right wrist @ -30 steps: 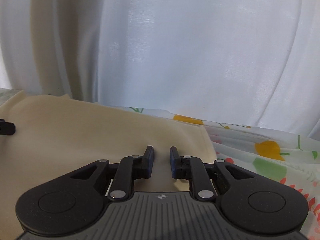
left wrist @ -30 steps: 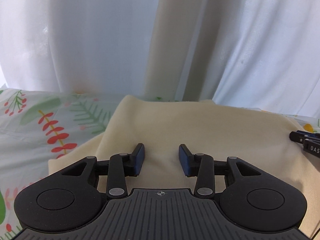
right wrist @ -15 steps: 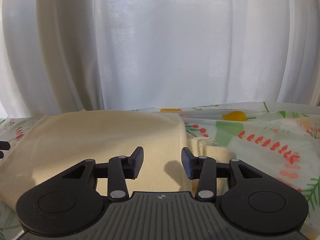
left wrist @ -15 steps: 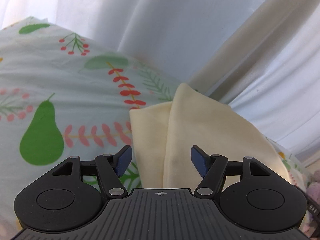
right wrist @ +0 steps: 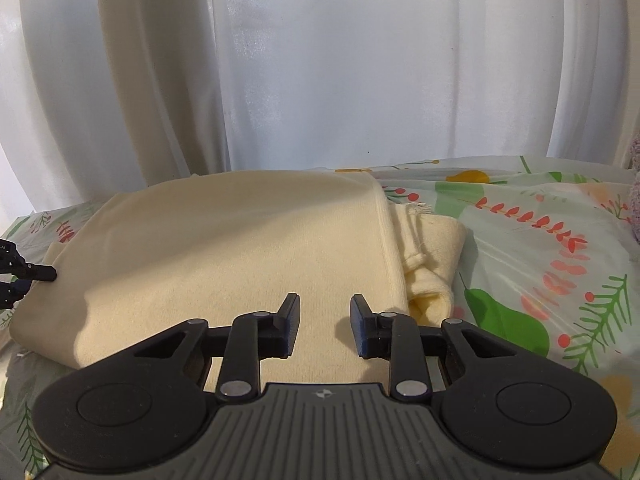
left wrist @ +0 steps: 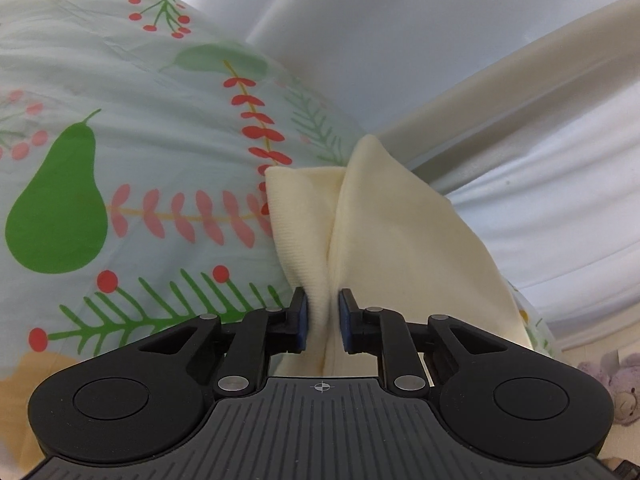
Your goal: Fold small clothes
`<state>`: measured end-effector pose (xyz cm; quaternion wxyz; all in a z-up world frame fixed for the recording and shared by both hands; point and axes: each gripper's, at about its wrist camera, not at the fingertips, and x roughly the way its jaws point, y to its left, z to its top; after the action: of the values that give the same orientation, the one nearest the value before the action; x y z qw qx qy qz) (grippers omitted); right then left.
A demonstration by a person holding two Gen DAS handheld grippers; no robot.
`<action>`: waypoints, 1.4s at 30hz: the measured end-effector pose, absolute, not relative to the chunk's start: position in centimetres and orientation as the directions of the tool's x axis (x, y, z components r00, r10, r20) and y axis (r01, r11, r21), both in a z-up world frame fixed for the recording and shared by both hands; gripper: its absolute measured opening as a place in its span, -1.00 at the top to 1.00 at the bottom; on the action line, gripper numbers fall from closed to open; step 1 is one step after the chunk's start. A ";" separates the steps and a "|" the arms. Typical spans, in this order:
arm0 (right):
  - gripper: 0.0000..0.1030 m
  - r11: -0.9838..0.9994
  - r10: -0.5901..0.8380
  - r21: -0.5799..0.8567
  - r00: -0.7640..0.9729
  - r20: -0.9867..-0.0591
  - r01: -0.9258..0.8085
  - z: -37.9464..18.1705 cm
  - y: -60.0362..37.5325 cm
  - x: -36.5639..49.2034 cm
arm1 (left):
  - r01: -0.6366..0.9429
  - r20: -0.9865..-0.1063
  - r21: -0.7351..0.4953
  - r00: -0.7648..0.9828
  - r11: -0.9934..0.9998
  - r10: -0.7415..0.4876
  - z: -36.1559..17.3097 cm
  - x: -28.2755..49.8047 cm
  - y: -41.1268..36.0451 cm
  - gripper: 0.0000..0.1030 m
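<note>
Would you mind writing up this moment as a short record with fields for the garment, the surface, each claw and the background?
garment: cream cloth, lying partly folded, one edge bunched up at its left end
surface: bedsheet printed with pears, leaves and berries
left claw: left claw closing, a gathered fold of the cream cloth pinched between its pads
right claw: right claw closing, poised over the cloth, nothing between its pads
background: white curtain behind the bed
other: plush toy at the lower right edge
</note>
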<state>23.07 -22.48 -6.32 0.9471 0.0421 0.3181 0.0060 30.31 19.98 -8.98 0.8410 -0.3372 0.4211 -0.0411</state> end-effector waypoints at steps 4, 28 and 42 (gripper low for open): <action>0.53 0.996 0.037 0.091 0.789 -0.613 0.024 -6.6 -22.5 23.2 | -0.179 -0.647 -0.617 0.670 0.767 -0.364 -7.2 29.9 19.5 0.69; 0.53 0.991 0.052 0.127 0.783 -0.619 0.034 -6.8 -23.2 23.5 | 0.195 -0.621 -0.414 0.654 0.889 -0.433 -2.3 27.5 2.6 0.41; 0.52 0.985 0.157 0.153 0.739 -0.655 -0.074 -6.9 -21.0 25.5 | 0.063 -0.657 -0.573 0.561 0.817 -0.503 -7.7 27.1 6.8 0.43</action>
<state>25.48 -20.96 -6.92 0.9308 0.0583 0.3556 0.0622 27.12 6.80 -7.66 0.8468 -0.2517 0.4377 -0.1672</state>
